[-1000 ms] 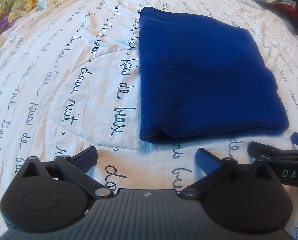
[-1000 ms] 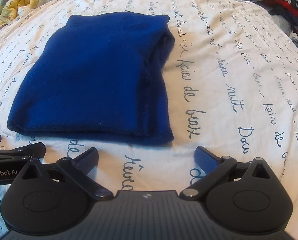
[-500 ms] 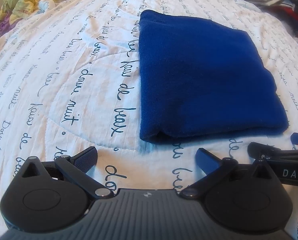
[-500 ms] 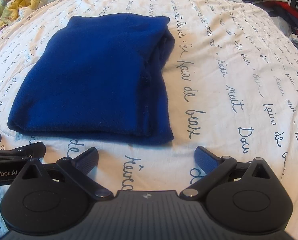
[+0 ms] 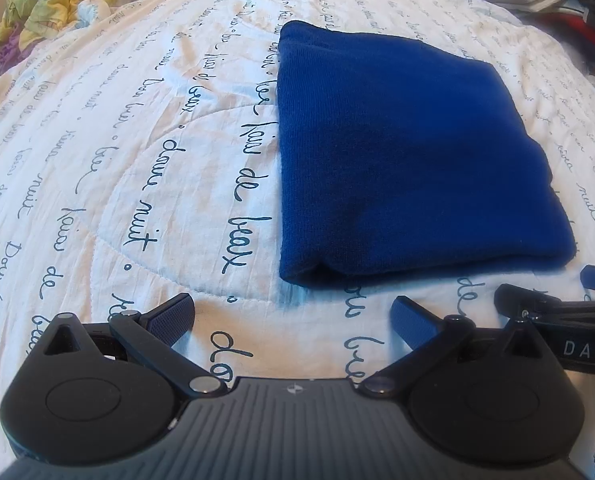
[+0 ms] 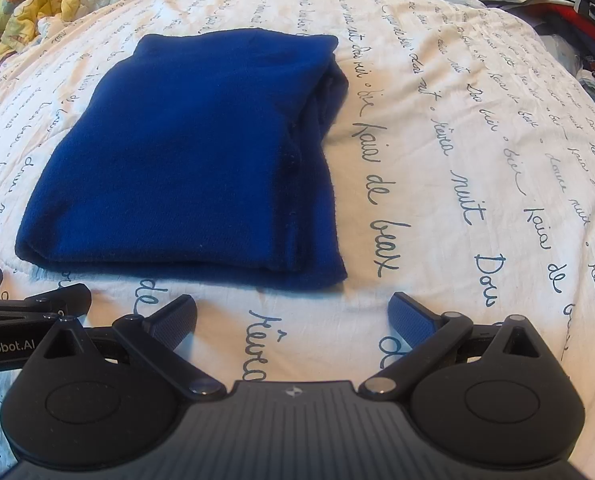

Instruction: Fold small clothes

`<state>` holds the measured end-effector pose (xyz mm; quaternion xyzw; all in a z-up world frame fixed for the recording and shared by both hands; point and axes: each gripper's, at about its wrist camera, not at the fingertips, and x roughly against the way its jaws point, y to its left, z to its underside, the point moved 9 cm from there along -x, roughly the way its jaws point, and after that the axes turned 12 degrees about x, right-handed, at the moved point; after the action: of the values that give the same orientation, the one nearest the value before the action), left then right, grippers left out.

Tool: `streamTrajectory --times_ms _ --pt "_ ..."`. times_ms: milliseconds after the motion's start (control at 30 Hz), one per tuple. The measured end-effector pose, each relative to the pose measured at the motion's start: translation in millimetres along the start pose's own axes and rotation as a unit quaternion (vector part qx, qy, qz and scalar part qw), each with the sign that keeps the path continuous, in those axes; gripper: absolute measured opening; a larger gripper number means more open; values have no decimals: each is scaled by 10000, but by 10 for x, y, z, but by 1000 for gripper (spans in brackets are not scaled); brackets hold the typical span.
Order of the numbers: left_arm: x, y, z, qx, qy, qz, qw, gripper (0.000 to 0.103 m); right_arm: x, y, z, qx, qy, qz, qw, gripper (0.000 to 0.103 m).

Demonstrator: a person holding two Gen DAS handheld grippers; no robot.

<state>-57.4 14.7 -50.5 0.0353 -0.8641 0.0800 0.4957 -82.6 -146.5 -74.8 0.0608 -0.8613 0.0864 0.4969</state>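
Between the jaws: nothing is held; the left gripper and right gripper are spread wide.
Cloth: the blue garment lies folded on the quilt, just ahead.
Next fold: near corners should be pinched together, layers kept aligned.

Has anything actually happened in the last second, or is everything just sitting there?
Nothing visibly changed. The folded blue cloth lies in the same spot on the bedspread, and the left claw and right claw both hang open just short of its near edge, holding nothing, as before.
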Motion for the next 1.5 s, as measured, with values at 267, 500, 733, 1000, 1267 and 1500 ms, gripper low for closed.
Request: streamTrajectory --times_ms 267,500,733,1000,1267,1500 --pt "0 15 -1 36 20 -29 10000 103 3 22 -10 41 129 -43 9999 103" --pt "122 12 -39 85 -91 5 9999 103 102 64 -27 275 29 193 9994 103" --pt "160 -17 -21 73 -156 71 9998 103 141 19 -53 153 -2 144 9998 103" --pt "195 -6 -47 71 -235 76 9997 103 184 21 -58 140 -58 122 9998 103" --pt "187 -2 -36 81 -192 85 9997 103 183 26 -47 113 -29 88 9999 103" --pt "190 -3 -32 93 -172 91 9998 103 182 24 -45 118 -31 92 9999 103"
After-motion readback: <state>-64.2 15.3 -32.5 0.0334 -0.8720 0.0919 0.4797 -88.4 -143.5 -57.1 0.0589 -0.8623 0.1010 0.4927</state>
